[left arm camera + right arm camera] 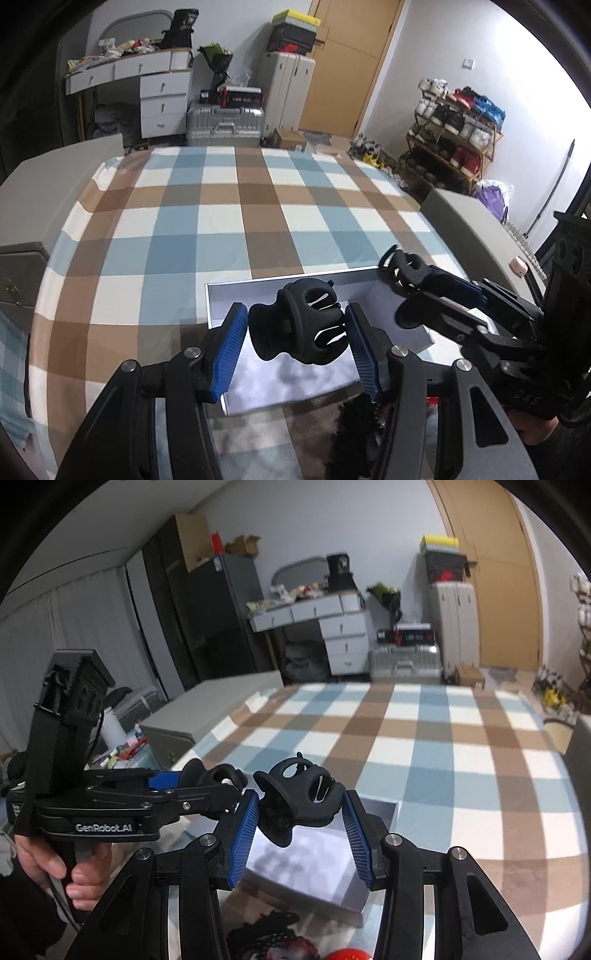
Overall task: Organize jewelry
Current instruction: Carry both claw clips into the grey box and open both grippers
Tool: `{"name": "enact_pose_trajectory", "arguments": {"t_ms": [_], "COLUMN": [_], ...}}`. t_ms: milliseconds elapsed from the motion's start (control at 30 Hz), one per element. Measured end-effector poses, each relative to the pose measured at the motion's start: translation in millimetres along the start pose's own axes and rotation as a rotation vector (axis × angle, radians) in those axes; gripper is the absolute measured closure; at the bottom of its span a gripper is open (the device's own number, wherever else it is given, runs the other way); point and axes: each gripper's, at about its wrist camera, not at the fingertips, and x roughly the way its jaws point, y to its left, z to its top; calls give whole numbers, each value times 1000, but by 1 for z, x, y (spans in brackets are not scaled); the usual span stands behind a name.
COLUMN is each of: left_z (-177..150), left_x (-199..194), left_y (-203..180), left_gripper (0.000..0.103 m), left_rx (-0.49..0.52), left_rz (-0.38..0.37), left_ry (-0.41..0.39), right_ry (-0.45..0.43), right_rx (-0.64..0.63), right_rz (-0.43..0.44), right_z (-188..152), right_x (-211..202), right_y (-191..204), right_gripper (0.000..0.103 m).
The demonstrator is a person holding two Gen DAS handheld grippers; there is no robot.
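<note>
Left gripper (295, 343) fingers gripping matte black hair claw (297, 325), right gripper (299, 827) gripping second hair claw (295, 797), both over white box (280, 380)

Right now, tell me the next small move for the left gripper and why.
Probably lower it and open: the left gripper holds a black claw clip directly above the open white box, so releasing should drop it inside. The right gripper holds another clip.

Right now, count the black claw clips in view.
2. One clip is gripped in the left tongs; the other clip in the right tongs, both above the white box. More may be hidden.
</note>
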Motion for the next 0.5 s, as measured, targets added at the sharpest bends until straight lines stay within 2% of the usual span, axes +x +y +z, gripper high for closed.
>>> {"name": "enact_pose_trajectory", "arguments": {"t_ms": [167, 500], "left_z": [0, 0], "left_x": [12, 24], "left_y": [0, 5], "left_gripper": [54, 54], "left_rx": [6, -24], "left_rz": [-6, -50], "left_ry": [39, 71], "right_ry": [79, 143], "right_rx": [27, 30], "right_rz": [-9, 3], "right_z": [-6, -11], "right_x": [23, 42], "right_y": [-11, -15], "right_gripper": [58, 57]}}
